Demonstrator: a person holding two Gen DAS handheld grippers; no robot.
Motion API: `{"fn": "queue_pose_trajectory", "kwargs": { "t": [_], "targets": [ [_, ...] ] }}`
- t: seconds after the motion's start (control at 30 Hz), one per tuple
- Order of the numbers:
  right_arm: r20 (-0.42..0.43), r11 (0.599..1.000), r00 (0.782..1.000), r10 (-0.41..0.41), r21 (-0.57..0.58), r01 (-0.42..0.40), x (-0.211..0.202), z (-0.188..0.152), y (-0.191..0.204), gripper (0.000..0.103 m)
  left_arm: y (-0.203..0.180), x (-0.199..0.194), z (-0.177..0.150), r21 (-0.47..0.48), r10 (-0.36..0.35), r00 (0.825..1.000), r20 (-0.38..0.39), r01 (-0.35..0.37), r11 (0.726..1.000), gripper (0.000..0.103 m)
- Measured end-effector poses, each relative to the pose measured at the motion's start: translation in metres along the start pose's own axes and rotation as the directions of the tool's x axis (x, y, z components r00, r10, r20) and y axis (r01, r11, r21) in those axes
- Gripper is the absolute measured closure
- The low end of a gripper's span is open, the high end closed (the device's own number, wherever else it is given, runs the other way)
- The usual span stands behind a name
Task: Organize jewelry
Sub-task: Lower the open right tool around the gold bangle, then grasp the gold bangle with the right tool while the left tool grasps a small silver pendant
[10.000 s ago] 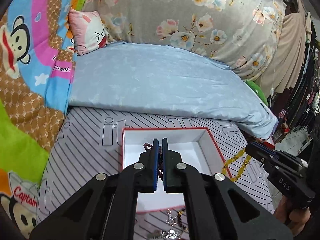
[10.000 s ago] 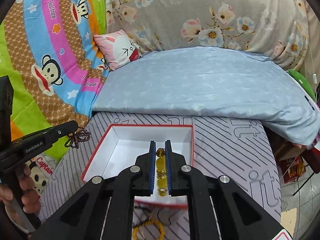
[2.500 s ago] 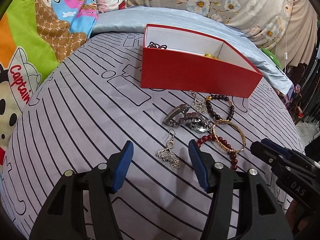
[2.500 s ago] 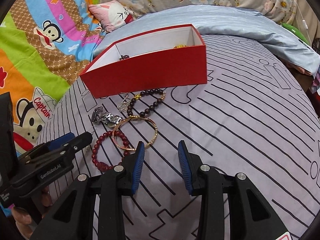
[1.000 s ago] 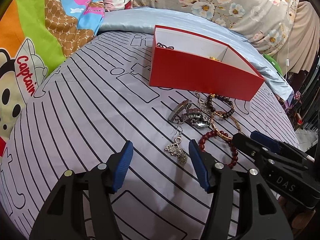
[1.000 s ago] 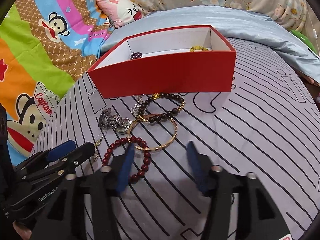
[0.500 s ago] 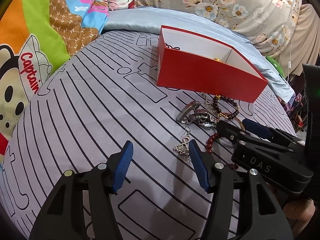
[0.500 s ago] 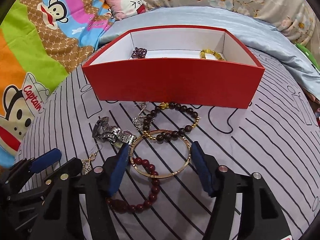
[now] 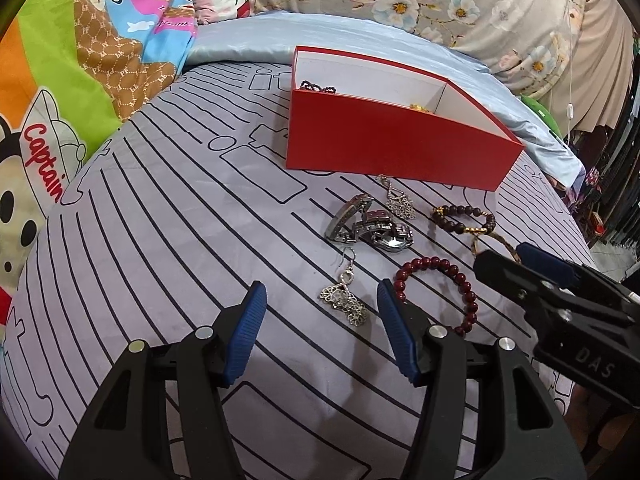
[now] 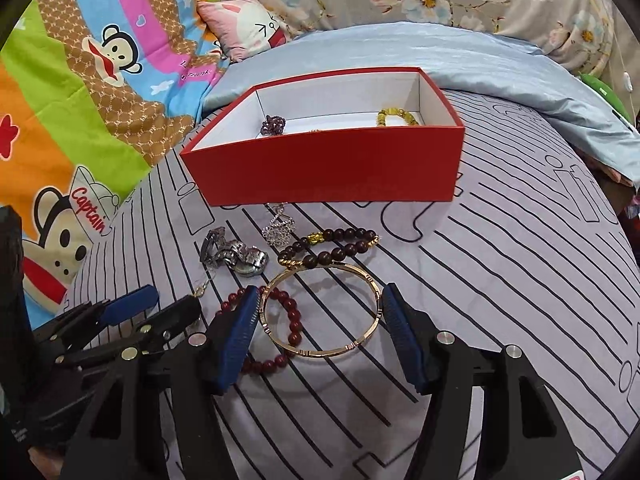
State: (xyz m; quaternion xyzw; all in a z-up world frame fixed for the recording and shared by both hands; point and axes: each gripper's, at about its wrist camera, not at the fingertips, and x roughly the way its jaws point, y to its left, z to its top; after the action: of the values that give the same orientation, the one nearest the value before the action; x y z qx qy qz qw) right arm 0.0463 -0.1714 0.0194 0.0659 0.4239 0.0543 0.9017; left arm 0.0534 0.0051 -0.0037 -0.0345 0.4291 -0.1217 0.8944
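Left wrist view: left gripper (image 9: 320, 332) spread wide, nothing held, low over striped grey sheet (image 9: 160, 240). Silver filigree earring (image 9: 344, 300) between the blue pads, hook end away from camera, long axis running front-right to back-left. Silver watch (image 9: 372, 230) beyond it, folded in a heap. Second filigree earring (image 9: 400, 204) just short of red box (image 9: 392, 152); box long axis left-to-right, skewed back to the right. Red bead bracelet (image 9: 440, 280) right of the gripper, partly under right gripper (image 9: 516, 258), which comes in from the right edge.

Right wrist view: left gripper (image 10: 160, 306) at lower left, pointing right. Right gripper (image 10: 318, 328) spread wide, nothing held, straddling gold bangle (image 10: 320, 308); bangle flat on sheet, left pad almost against its rim, contact not resolvable. Red bead bracelet (image 10: 280, 320) overlapped by bangle's left side. Dark bead bracelet (image 10: 332, 248) just beyond the bangle, long axis left-to-right. Box interior: purple bead bracelet (image 10: 273, 125) left, yellow bead bracelet (image 10: 396, 118) right.
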Motion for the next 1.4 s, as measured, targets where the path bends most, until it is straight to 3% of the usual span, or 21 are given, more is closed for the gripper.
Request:
{"fn": "queue_pose_trajectory", "kwargs": {
  "t": [0.23,0.6,0.83,0.93,1.3,1.37,1.4],
  "targets": [
    [-0.058,1.000,0.998,0.004,0.027,-0.003,-0.002,-0.019,-0.016,0.043,-0.003,0.001,0.000,0.007,0.007,1.000,0.000,-0.007,1.000,0.048],
    [-0.040,0.998,0.999,-0.020,0.059,0.022,-0.022,-0.037,-0.030,0.043,-0.006,0.001,-0.001,0.025,0.005,1.000,-0.003,-0.005,1.000,0.050],
    [-0.040,0.997,0.999,-0.008,0.073,0.011,-0.025,-0.039,-0.035,0.043,-0.014,0.004,-0.002,0.068,0.033,0.999,-0.002,-0.033,0.997,0.065],
    [-0.037,0.997,0.999,-0.002,0.073,0.004,-0.025,-0.039,-0.034,0.043,-0.015,0.005,-0.002,0.076,0.032,0.999,-0.004,-0.031,0.997,0.083],
    [-0.026,0.997,1.000,0.003,0.071,-0.001,-0.028,-0.034,-0.034,0.043,-0.017,0.002,-0.002,0.072,-0.020,1.000,-0.010,0.021,0.997,0.088],
    [-0.019,0.997,1.000,0.004,0.071,-0.003,-0.031,-0.033,-0.034,0.043,-0.017,0.000,-0.002,0.066,-0.029,0.999,-0.014,0.029,0.997,0.099],
    [-0.013,0.998,1.000,0.005,0.070,-0.004,-0.033,-0.031,-0.034,0.043,-0.016,-0.001,-0.002,0.061,-0.034,0.999,-0.017,0.035,0.998,0.099]
  ]
}}
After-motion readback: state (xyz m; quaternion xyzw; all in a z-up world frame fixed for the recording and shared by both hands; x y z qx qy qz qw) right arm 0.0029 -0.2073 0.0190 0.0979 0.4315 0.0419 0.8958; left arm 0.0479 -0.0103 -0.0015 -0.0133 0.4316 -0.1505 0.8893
